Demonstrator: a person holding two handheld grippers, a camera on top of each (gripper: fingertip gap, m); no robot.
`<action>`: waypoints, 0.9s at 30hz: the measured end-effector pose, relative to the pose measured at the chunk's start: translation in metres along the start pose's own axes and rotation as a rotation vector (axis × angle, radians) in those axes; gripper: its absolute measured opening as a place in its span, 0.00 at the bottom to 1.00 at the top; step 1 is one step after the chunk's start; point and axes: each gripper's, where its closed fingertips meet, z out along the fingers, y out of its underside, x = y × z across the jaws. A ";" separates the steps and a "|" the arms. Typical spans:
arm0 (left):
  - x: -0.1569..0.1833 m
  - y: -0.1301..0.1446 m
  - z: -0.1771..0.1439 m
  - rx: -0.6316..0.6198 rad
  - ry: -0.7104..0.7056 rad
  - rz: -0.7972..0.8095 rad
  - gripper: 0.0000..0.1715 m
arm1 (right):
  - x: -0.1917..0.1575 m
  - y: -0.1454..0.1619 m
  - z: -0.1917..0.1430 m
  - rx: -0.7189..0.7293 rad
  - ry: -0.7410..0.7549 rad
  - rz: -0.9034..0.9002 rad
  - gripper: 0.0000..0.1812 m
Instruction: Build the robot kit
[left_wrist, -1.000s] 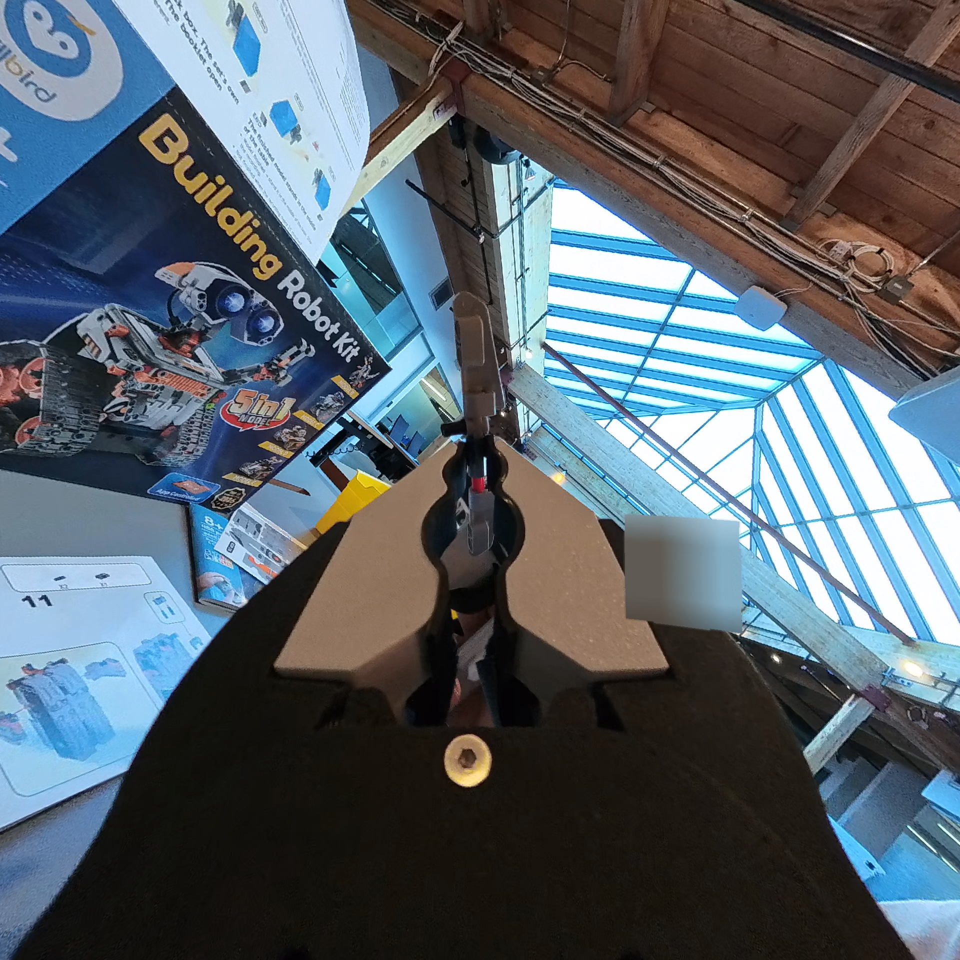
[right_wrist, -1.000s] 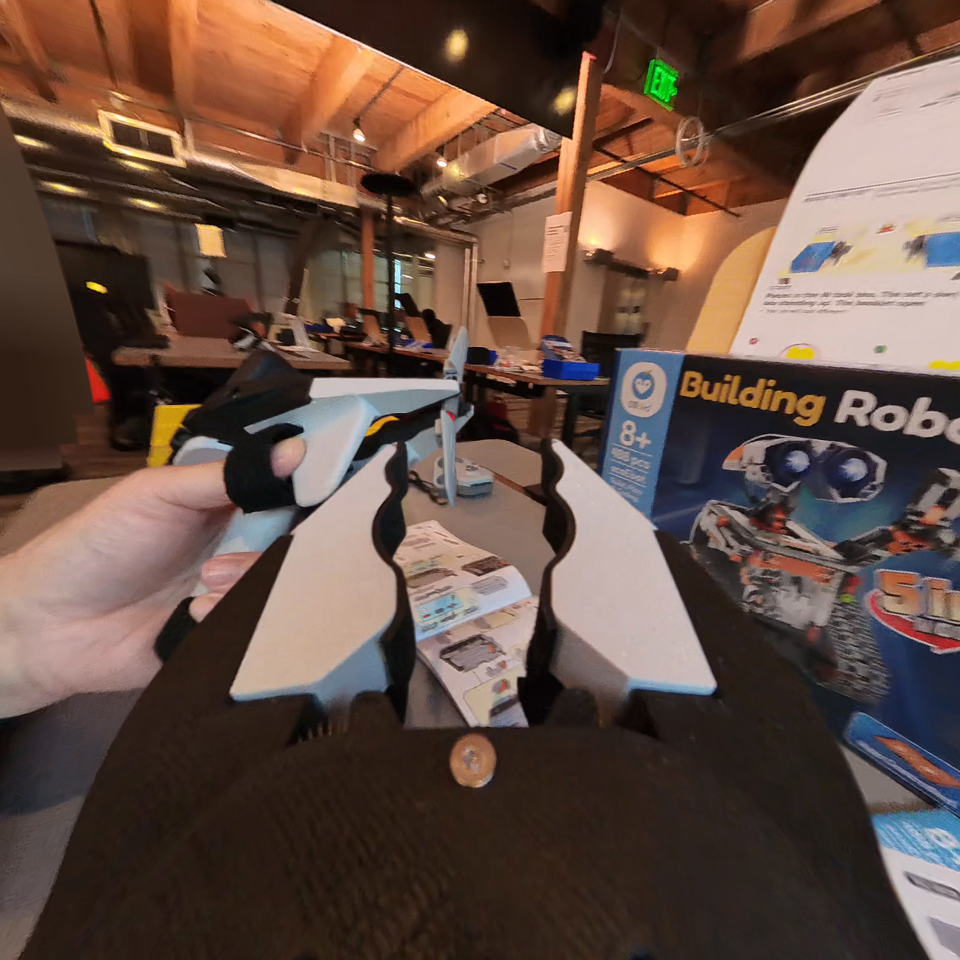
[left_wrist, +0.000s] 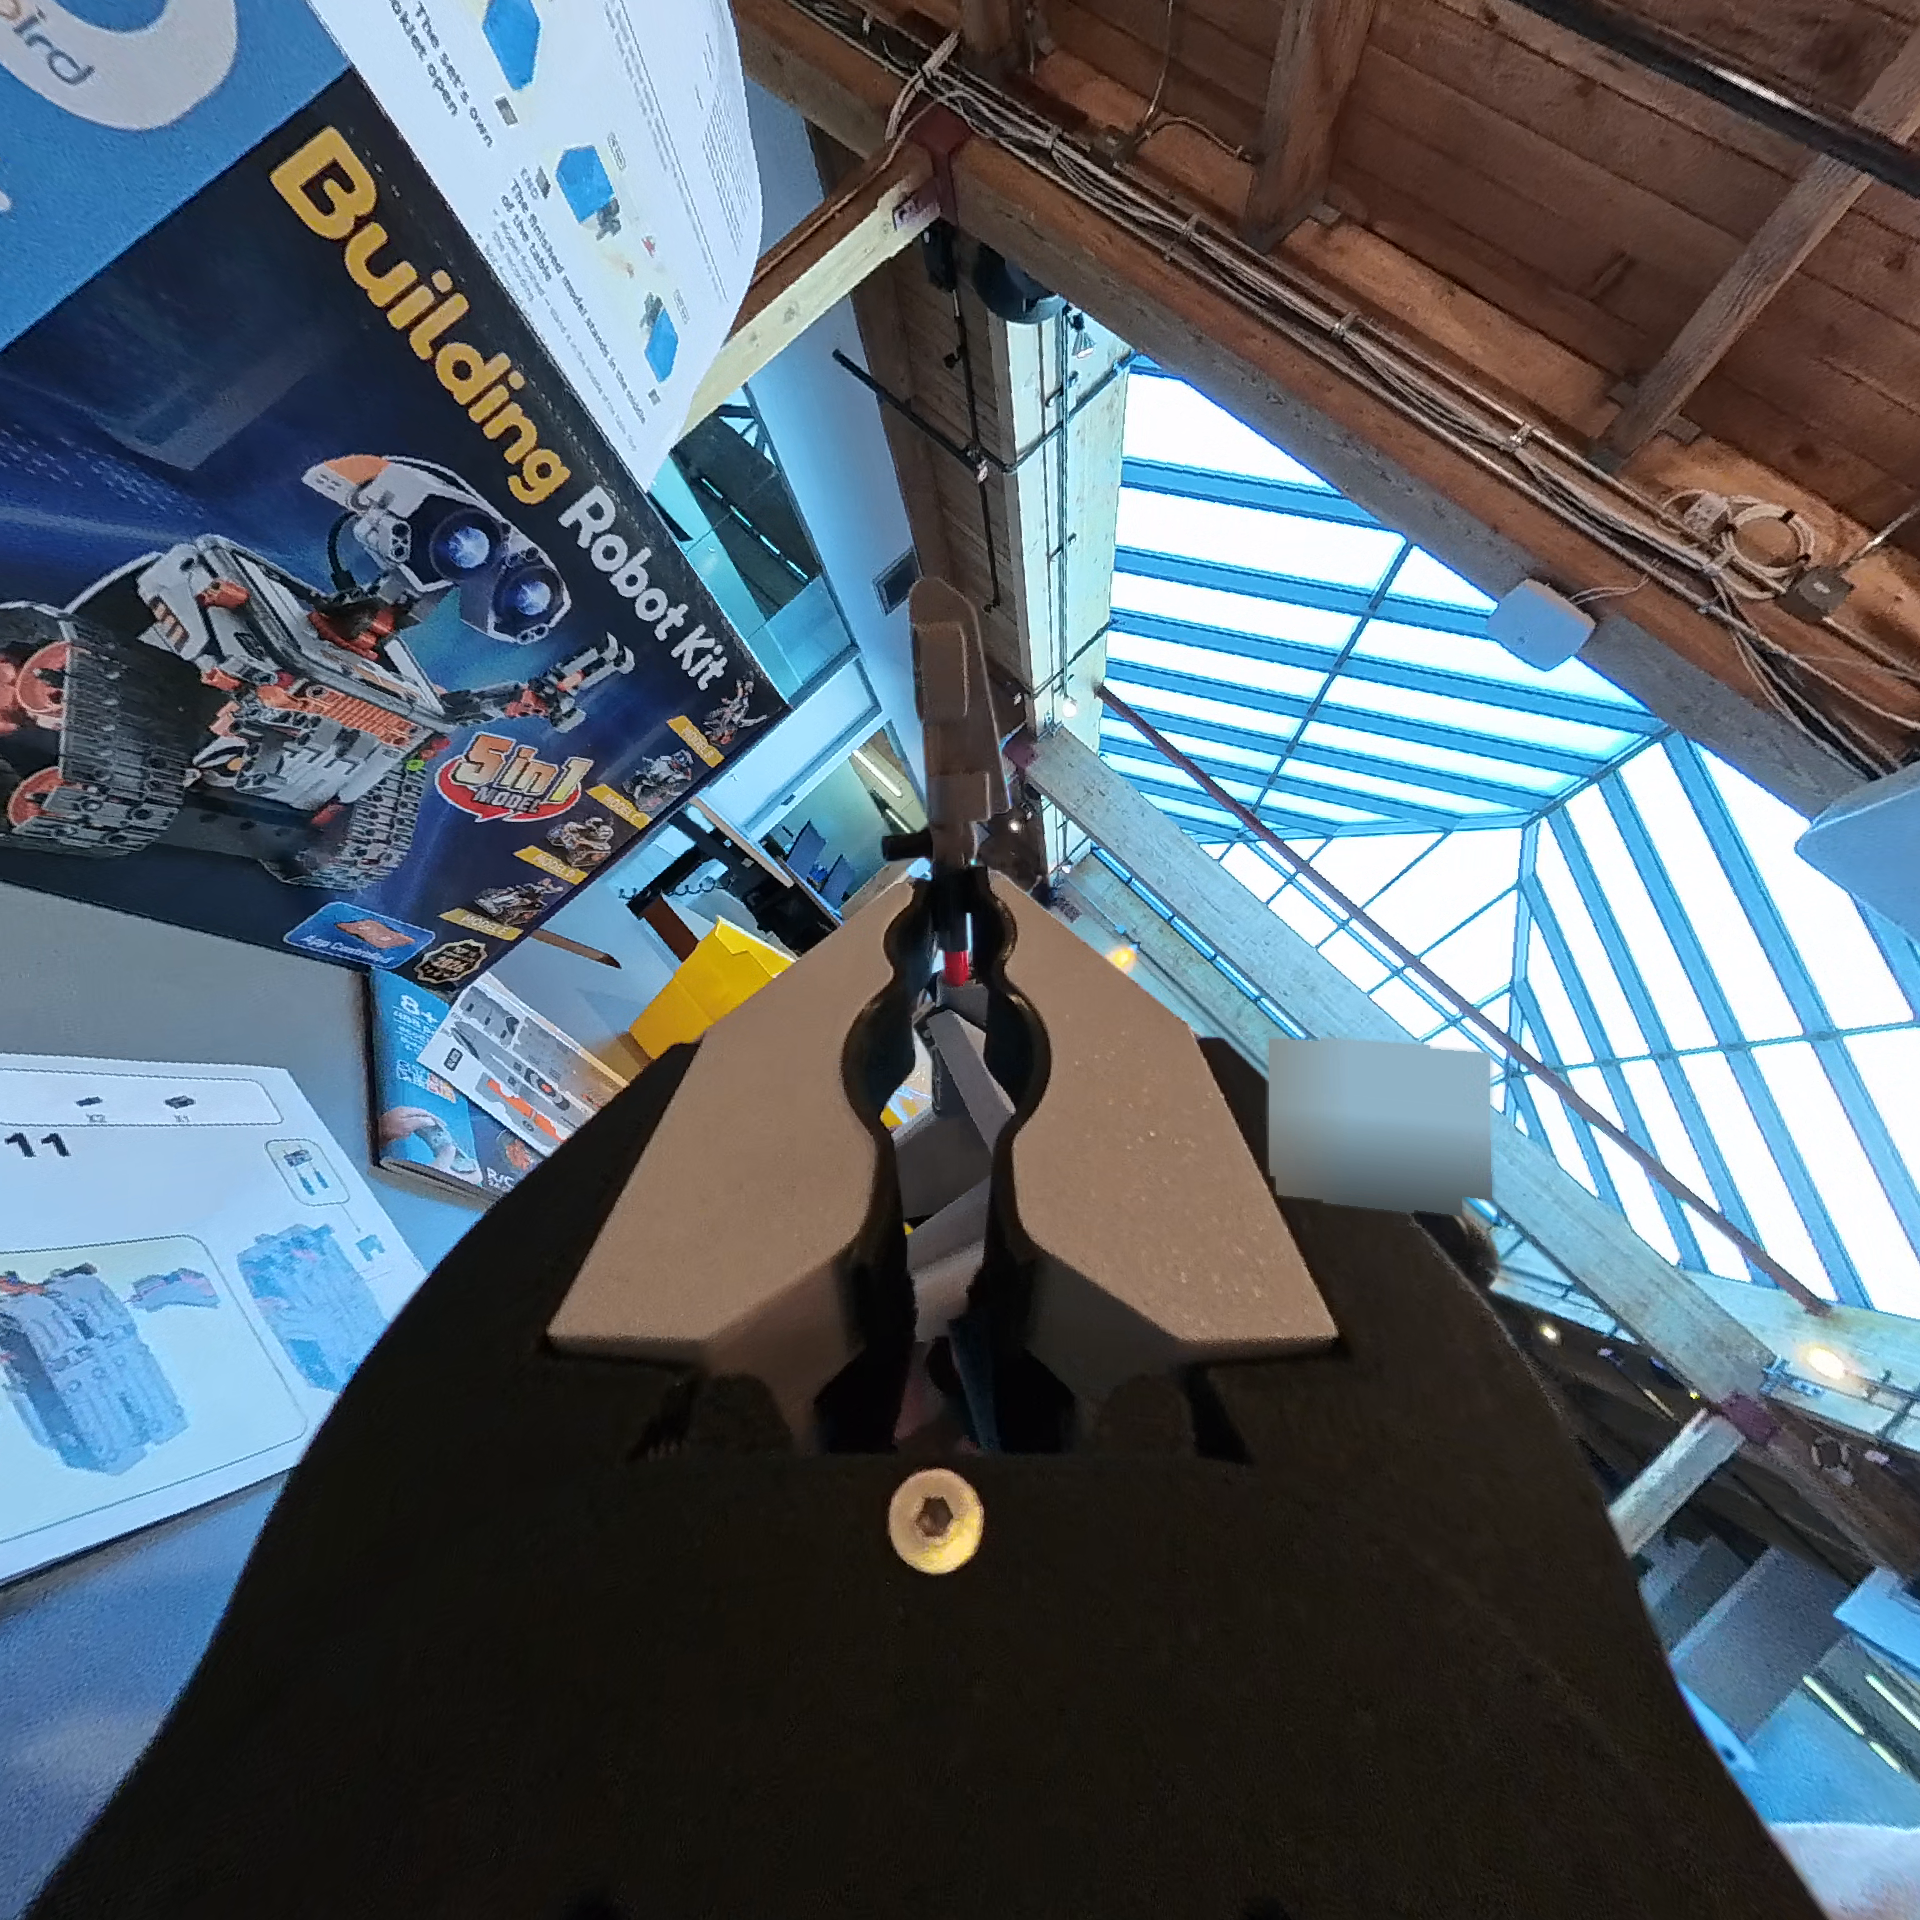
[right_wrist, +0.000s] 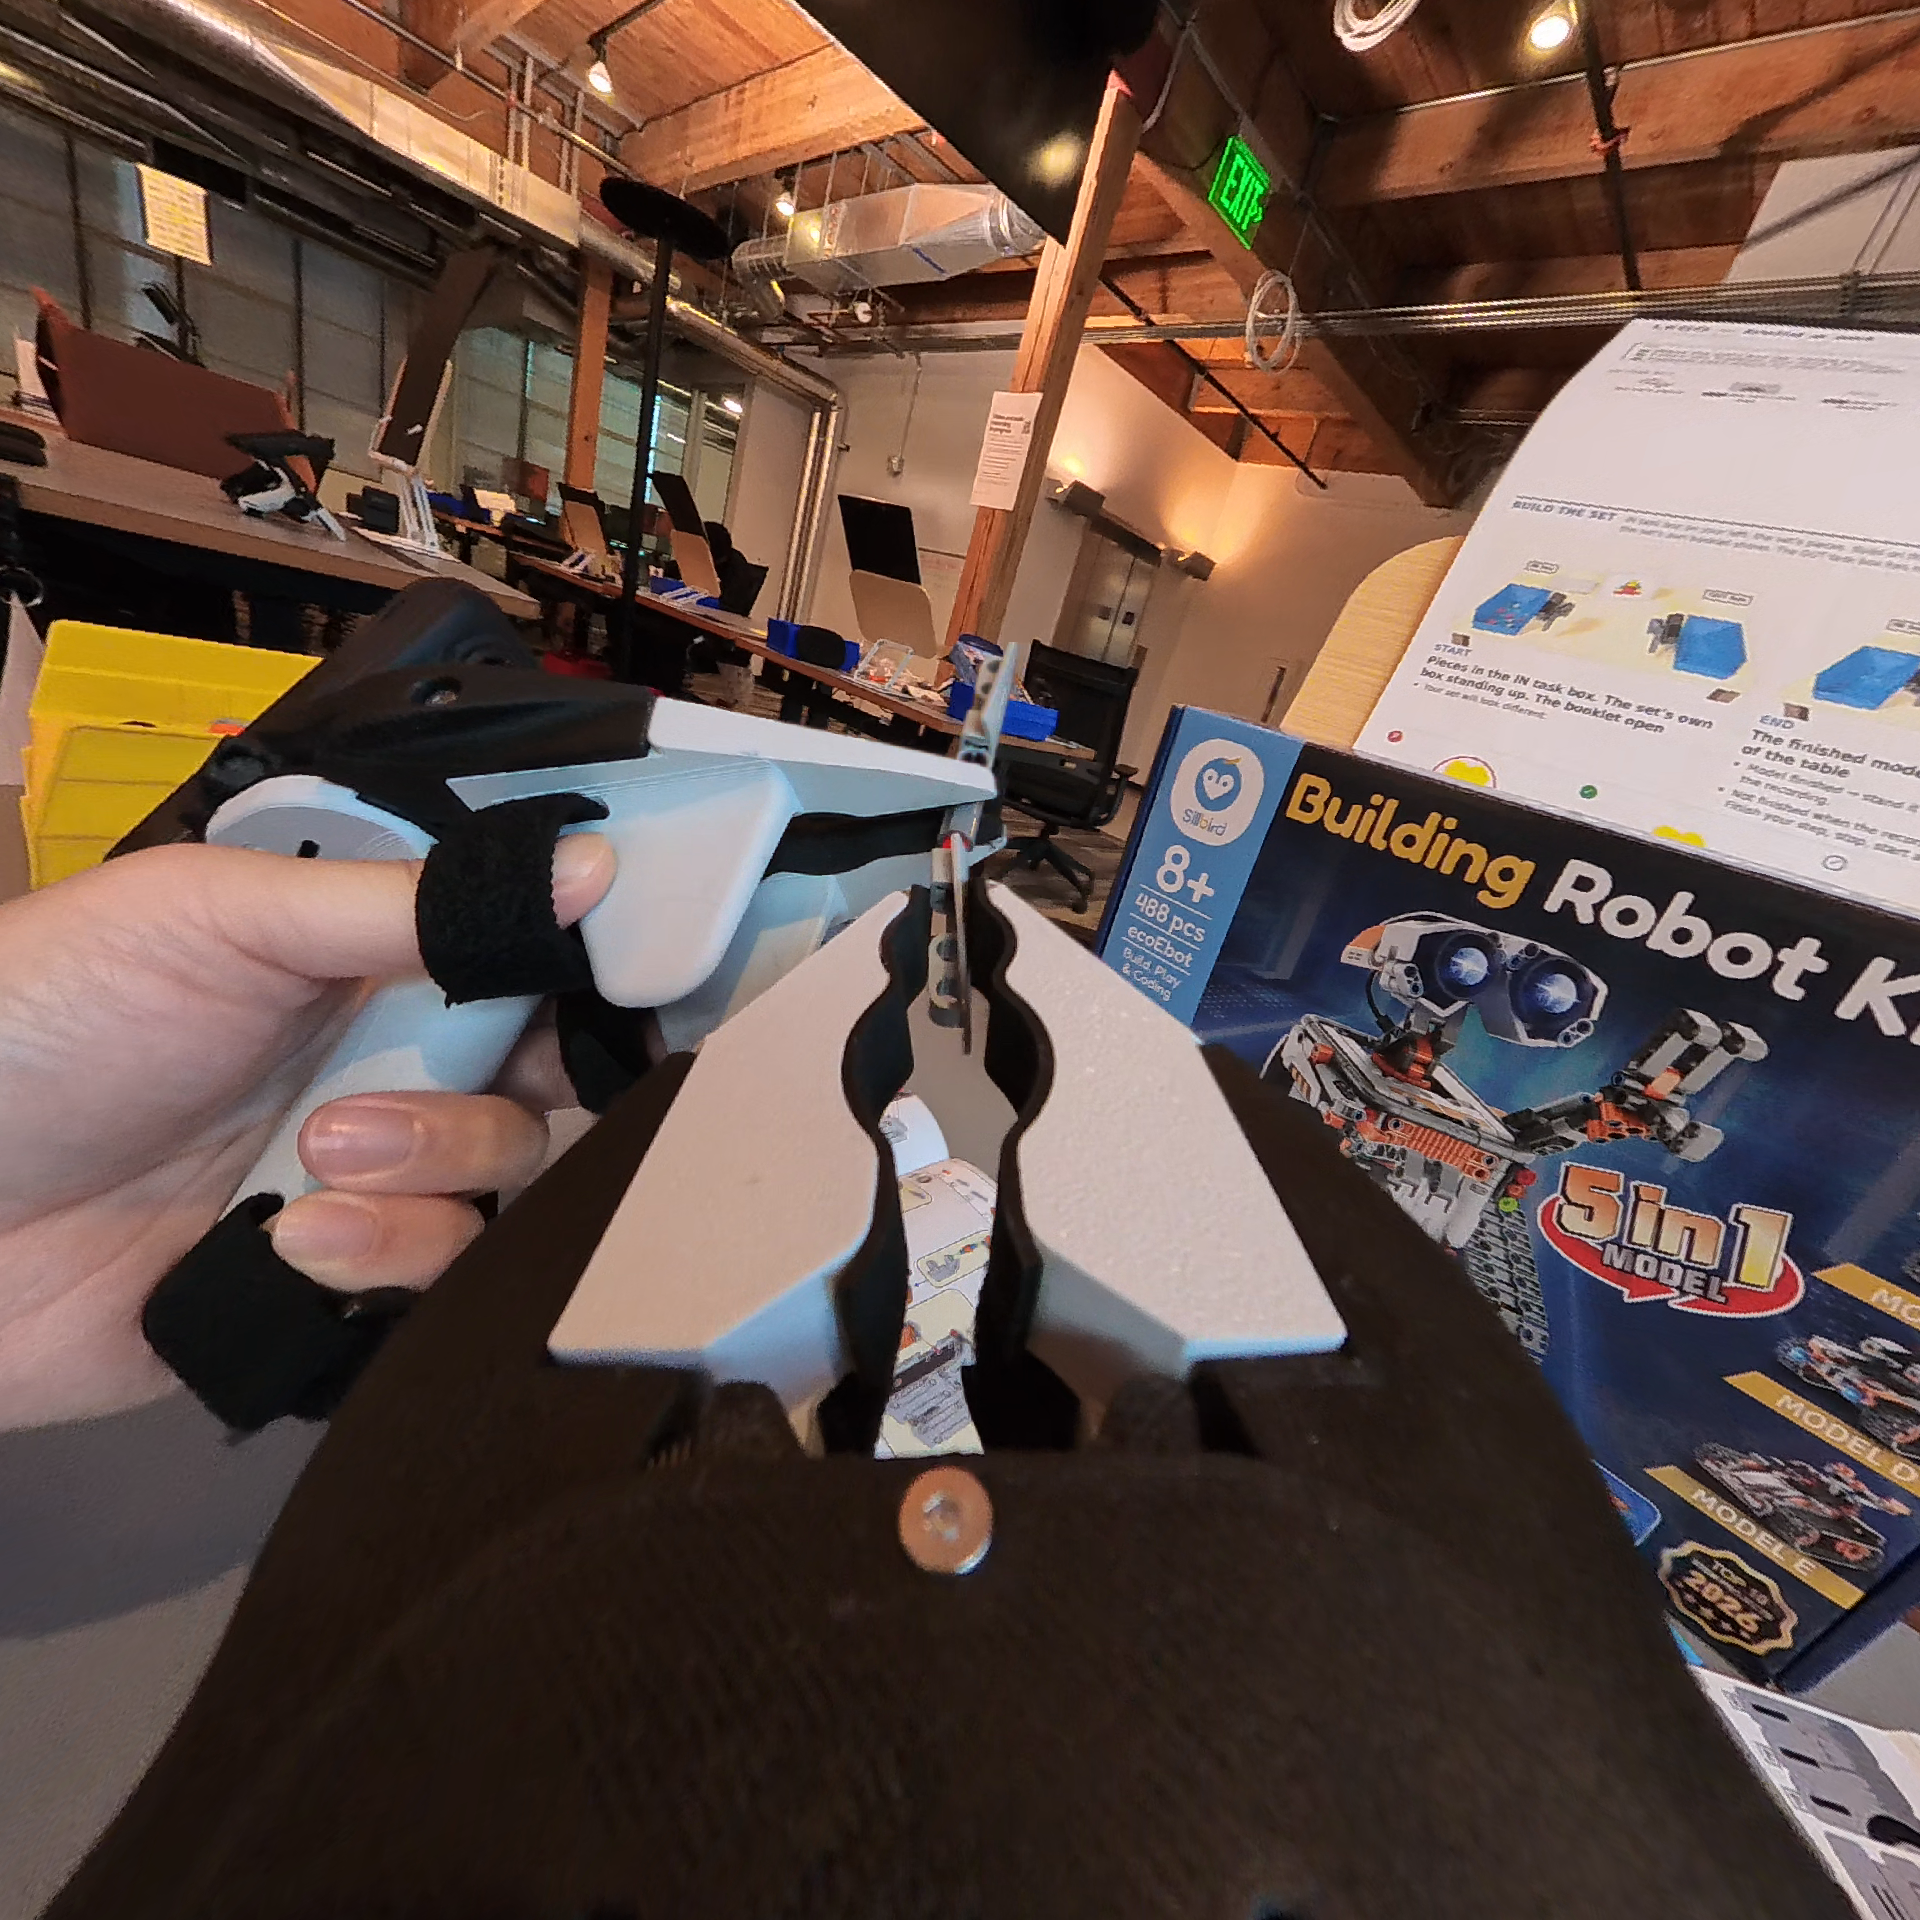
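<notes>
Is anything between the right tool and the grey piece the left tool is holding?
Nothing visible. The grey piece, pinched in the left tool, already reaches down between the fingertips of the right tool, whose jaws stand slightly apart.

Layout: both grippers meet at one small part, above the table.

Slim grey brick-built assembly (left_wrist: 951, 717) juts from left gripper (left_wrist: 954, 914); right gripper (right_wrist: 961, 966) just below it. Dark-blue printed cardboard kit box (right_wrist: 1558, 1091) stands right, white instruction sheet (right_wrist: 1704, 623) behind it, open paper booklet (left_wrist: 156, 1299) flat on grey table (left_wrist: 187, 987) before the box.
</notes>
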 end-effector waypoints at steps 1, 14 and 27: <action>0.000 0.001 0.001 -0.007 -0.004 0.012 0.03 | 0.001 0.001 -0.001 -0.001 -0.009 0.003 0.03; 0.004 0.002 0.002 0.002 -0.028 0.101 0.03 | 0.002 -0.002 -0.002 -0.002 0.037 0.156 0.03; -0.007 0.008 0.005 -0.105 -0.113 0.215 0.03 | 0.006 0.010 -0.001 -0.096 0.029 0.110 0.03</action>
